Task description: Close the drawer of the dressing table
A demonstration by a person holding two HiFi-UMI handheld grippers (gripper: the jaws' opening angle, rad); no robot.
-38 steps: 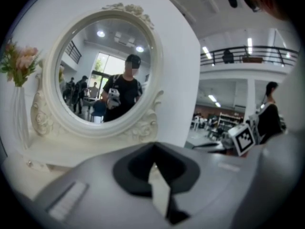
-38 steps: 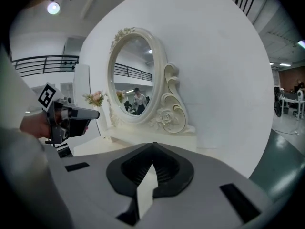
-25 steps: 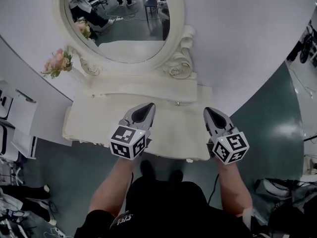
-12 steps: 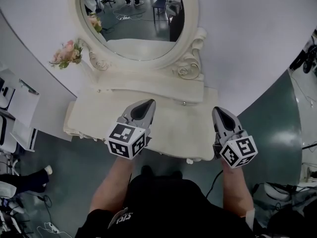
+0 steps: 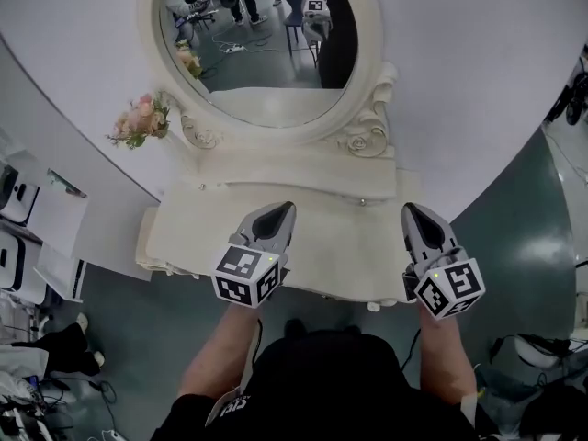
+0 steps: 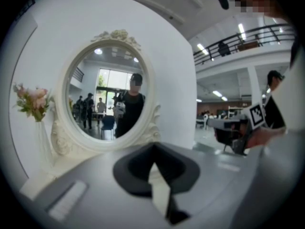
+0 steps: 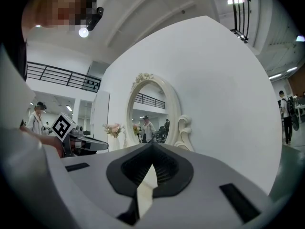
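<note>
The white dressing table [image 5: 340, 237] stands against a curved white wall, with an oval mirror [image 5: 262, 35] on its back. Two small knobs [image 5: 363, 201] sit on the low shelf under the mirror, and another knob [image 5: 373, 307] shows under the front right edge. From above, no drawer sticks out past the front edge. My left gripper [image 5: 280, 209] hovers over the middle of the tabletop, shut and holding nothing. Near the table's right end, my right gripper [image 5: 411, 209] is shut too, also with nothing in it. Both point toward the mirror [image 6: 107, 87], which also shows in the right gripper view [image 7: 152, 111].
A pink flower bunch [image 5: 140, 118] stands at the table's back left corner. White boxes [image 5: 41, 237] and cables lie on the teal floor [image 5: 514, 246] to the left. My legs and shoes are right at the table's front edge.
The table and mirror have slid down and to the right in the head view. Both grippers have stayed shut over the tabletop, the right one now nearer the front right corner.
</note>
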